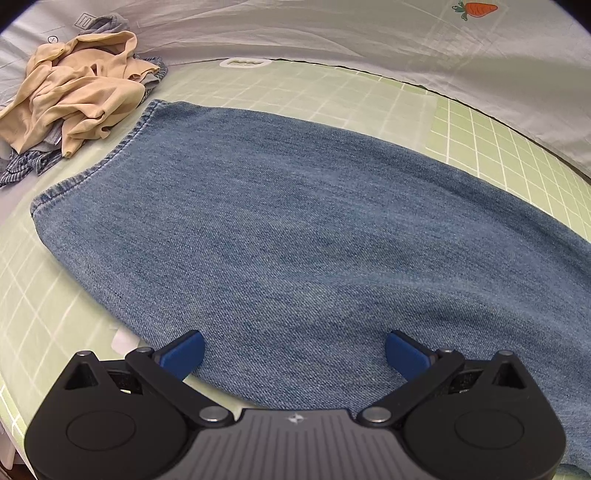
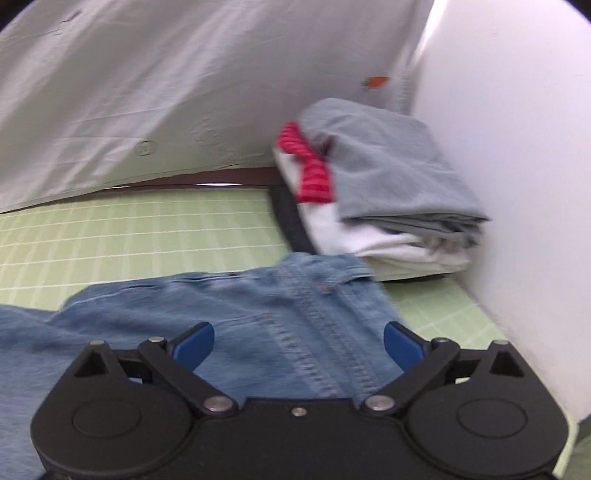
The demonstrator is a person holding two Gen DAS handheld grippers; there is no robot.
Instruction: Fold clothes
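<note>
Both claws, the left claw [image 1: 294, 350] and the right claw [image 2: 298, 343], gape wide with nothing gripped, each poised low over the jeans [image 1: 295, 229] spread flat on the green mat [image 1: 332, 92], likely laid out for folding. Beyond the left claw's far-left lies the hem [image 1: 92, 166], then a crumpled heap [image 1: 74, 103]; ahead-right of the right claw sits a folded stack [image 2: 388, 192] by the wall [image 2: 517, 147], with bare mat ahead-left.

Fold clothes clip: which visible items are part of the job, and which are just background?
Part of the job:
jeans, spread flat
left gripper, open
right gripper, open
unfolded pile, tan garment on top
folded stack

Just lying about:
green checked sheet
grey carrot-print cover
white wall
</note>
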